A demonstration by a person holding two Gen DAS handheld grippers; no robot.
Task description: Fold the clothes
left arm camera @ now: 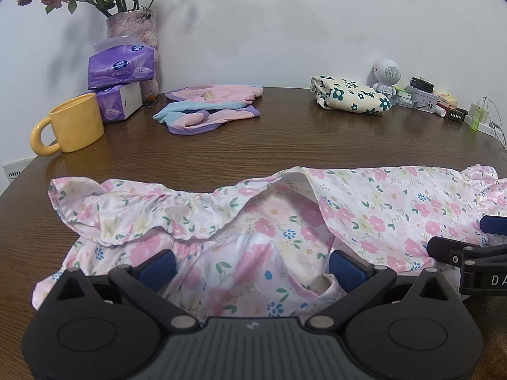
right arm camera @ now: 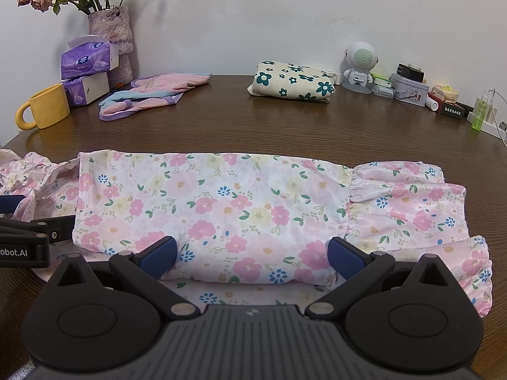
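A pink floral garment (left arm camera: 364,209) lies spread along the near part of the brown table (left arm camera: 269,139). In the right wrist view its body (right arm camera: 221,202) is folded over into a long band, with a ruffled hem (right arm camera: 412,196) at the right end. In the left wrist view the ruffled end (left arm camera: 142,215) is rumpled and partly opened. My left gripper (left arm camera: 252,267) is open just above that rumpled cloth. My right gripper (right arm camera: 252,259) is open over the near edge of the folded band. Each gripper shows at the edge of the other's view, the right gripper (left arm camera: 465,234) and the left gripper (right arm camera: 38,213).
At the back left stand a yellow mug (left arm camera: 74,123), stacked purple tissue packs (left arm camera: 122,69) and a vase of flowers (left arm camera: 134,25). A pink-blue-purple garment (left arm camera: 209,107) and a folded cream cloth with dark flowers (right arm camera: 291,84) lie farther back. A white speaker figure (right arm camera: 359,63) and several small items crowd the back right.
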